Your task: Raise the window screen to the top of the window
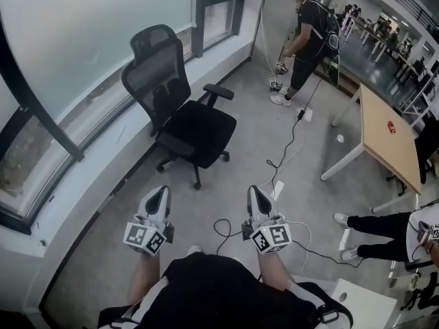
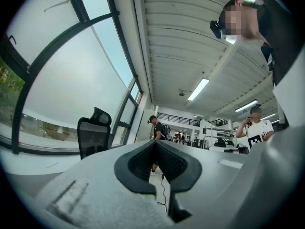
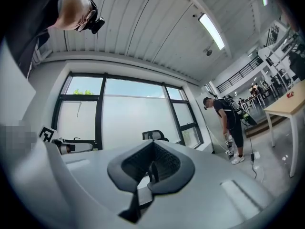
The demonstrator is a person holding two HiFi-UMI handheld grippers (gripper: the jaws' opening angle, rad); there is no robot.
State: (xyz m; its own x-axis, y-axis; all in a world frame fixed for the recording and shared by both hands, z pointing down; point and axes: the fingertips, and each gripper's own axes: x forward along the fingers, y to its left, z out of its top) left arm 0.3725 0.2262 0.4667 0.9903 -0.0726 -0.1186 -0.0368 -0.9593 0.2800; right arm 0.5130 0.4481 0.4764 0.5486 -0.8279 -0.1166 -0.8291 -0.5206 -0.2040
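The left claw [image 1: 157, 199] and right claw [image 1: 256, 199] are held shut, empty; the window screen [image 1: 82, 26] is seen well apart, ahead to their left, past a chair [image 1: 185, 122].

Pale grey shells on the left gripper [image 1: 160, 196] and the right gripper [image 1: 256, 196], with black-and-white square markers on their cubes and black ribbed pads [image 2: 139, 162]. Black office chair [image 1: 182, 115]. Dark window frame [image 1: 199, 12] round a milky white window screen [image 1: 103, 26]. Light wood tabletop [image 1: 387, 139] on white legs. Grey floor [image 1: 254, 108].
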